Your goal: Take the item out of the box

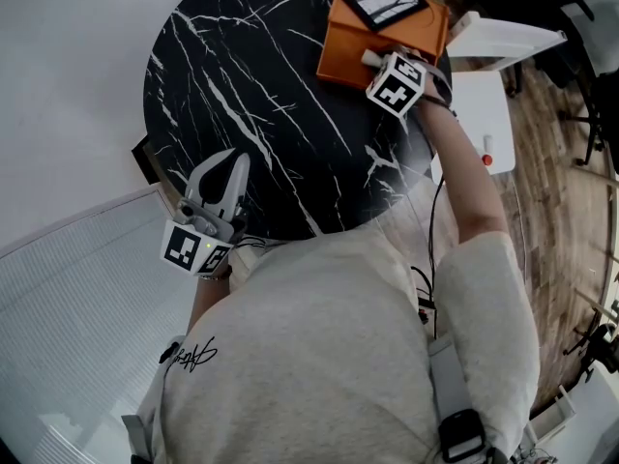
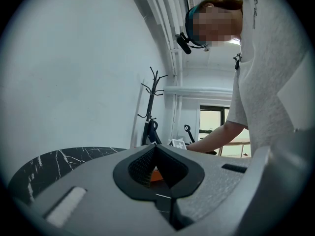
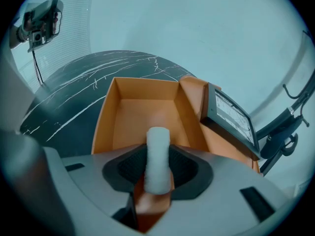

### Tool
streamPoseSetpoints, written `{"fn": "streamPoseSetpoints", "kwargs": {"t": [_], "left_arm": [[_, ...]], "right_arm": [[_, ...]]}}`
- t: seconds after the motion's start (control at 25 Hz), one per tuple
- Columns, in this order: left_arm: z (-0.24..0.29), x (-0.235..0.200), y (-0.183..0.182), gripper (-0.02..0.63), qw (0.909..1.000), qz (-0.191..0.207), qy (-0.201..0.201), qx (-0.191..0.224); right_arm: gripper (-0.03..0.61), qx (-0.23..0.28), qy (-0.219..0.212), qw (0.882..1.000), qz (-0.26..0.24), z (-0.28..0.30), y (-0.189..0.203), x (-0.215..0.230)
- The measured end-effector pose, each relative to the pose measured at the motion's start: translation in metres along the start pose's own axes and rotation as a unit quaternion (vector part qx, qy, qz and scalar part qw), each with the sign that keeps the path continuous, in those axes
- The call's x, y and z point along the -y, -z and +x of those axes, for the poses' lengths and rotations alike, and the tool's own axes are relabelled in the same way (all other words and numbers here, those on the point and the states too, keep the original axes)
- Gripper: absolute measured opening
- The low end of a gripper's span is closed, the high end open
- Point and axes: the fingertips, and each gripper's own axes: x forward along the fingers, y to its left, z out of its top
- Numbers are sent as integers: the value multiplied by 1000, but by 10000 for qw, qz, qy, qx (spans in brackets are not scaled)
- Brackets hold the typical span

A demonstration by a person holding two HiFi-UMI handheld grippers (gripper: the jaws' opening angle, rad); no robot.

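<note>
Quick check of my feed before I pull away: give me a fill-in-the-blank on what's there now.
1. The white roll is clamped in the ____ gripper.
2. The open box below it is ____ in colour.
3. The left gripper is shut and holds ____.
4. The box stands on a round black ____.

Missing words: right; orange; nothing; table

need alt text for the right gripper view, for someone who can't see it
The right gripper has its jaws closed on a white cylindrical item, with an open orange box just beyond it whose inside looks empty. The box sits on a black marble table, and a dark-framed panel stands against its right side.
</note>
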Motion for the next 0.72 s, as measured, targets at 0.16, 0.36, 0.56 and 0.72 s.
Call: {"fn": "streamPoseSetpoints", "kwargs": {"t": [0.16, 0.36, 0.56, 0.72], "left_arm": [[0, -2, 0, 0, 10000, -1, -8, 6], [2, -1, -2, 0, 10000, -3, 1, 36], [7, 1, -4, 0, 10000, 0, 42, 77], [8, 0, -7, 0, 9999, 21, 50, 114]], "right_arm": [[129, 21, -33, 10000, 22, 1, -1, 0], [129, 9, -30, 10000, 34, 0, -1, 0], [129, 6, -7, 10000, -9, 0, -1, 0], [129, 4, -21, 10000, 2, 0, -1, -1]]}}
